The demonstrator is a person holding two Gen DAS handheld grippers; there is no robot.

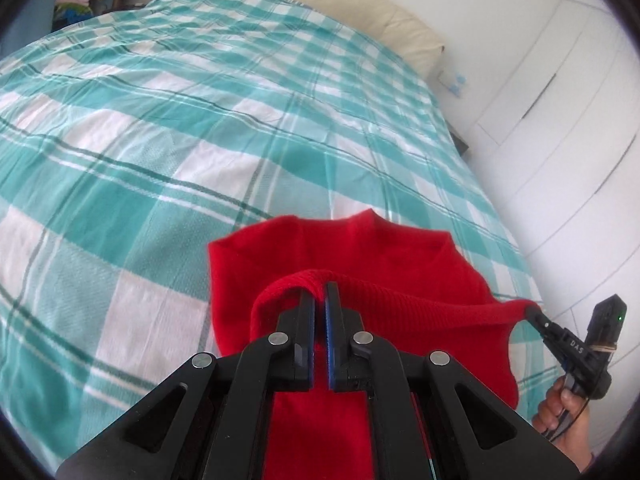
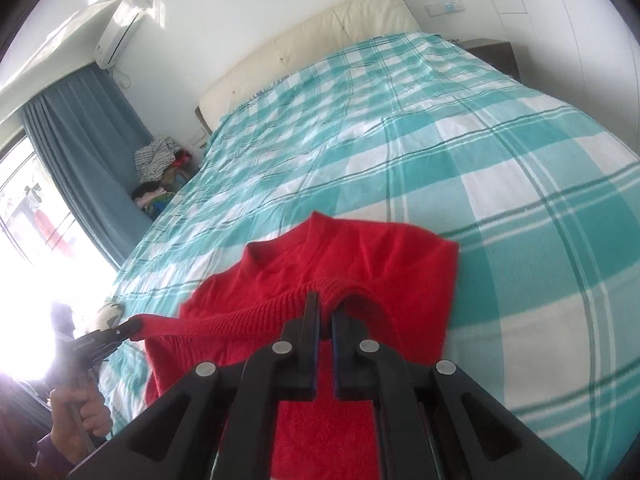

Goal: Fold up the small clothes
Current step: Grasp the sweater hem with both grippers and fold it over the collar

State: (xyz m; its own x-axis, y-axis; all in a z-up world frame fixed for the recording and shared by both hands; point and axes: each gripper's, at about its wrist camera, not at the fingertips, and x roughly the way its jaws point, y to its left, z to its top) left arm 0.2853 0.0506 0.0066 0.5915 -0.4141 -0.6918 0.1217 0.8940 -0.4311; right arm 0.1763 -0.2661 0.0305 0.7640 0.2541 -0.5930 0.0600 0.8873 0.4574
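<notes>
Between the two claws, a ribbed hem (image 1: 420, 300) of the red sweater (image 1: 360, 256) is stretching taut. Left claw (image 1: 321, 292) is pinching the hem with its jaws fully closed on the knit; right claw (image 2: 326, 304) is doing the same at the other end, likewise clamped with no gap showing. Beyond both claws, the sweater body is lying on the checked bed (image 1: 160, 140), collar (image 2: 316, 224) pointing away from the tips, while the gripped edge is hanging just above the cloth beneath it.

Judged from the task, the step in hand is carrying the hem forward over the body toward the collar. To do it well, both claws are best kept level with each other and equally far apart, so the hem is staying straight and is not sagging in the middle. Hem corners should be landing on the shoulders (image 2: 444, 248), not past them. Releasing only once the cloth is resting flat is advisable, since a loose knit is likely to slide back. Each hand (image 1: 560, 412) is gripping its handle below.
</notes>
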